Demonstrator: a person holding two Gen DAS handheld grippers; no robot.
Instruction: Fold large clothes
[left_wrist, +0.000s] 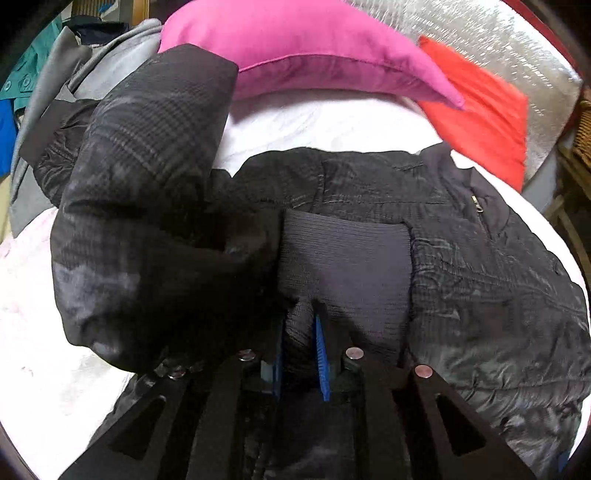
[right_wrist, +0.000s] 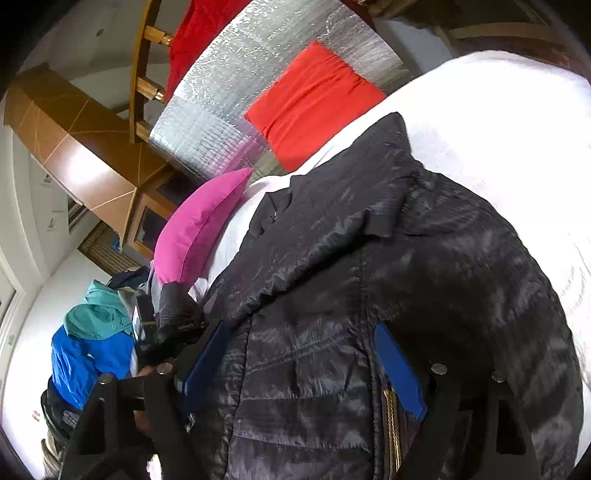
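Your left gripper (left_wrist: 300, 332) has its blue pads pressed almost together on a pinch of ribbed dark knit cuff (left_wrist: 343, 266), at the end of a sleeve of the black quilted puffer jacket (left_wrist: 480, 288). The jacket lies spread on the white bed sheet (left_wrist: 332, 125), chest up, collar toward the cushions. Your right gripper (right_wrist: 306, 354) hangs over the jacket's zipped front with its jaws spread wide; cloth shows between the pads, but they do not press on it.

The main risk is the thin bite. You hold only a narrow fold of stretchy knit, and the shiny shell fabric looks slippery, so a quick pull could slide the cuff out and drop the sleeve crooked. The bulky sleeve (left_wrist: 147, 192) humped on the left could also spring back instead of lying flat, since padded cloth resists creasing. If the right gripper closes where it hangs, it may catch the brass zip (right_wrist: 391, 417) rather than cloth. Dragging the jacket sideways could bunch the sheet beneath it.

Counted: one jacket being folded, two grippers, one magenta cushion (left_wrist: 314, 44), one red-orange cushion (left_wrist: 484, 114), one silver foil panel (left_wrist: 498, 40), and one heap of other clothes (right_wrist: 92, 332) showing teal, blue and grey pieces; how many garments are in it I cannot tell.
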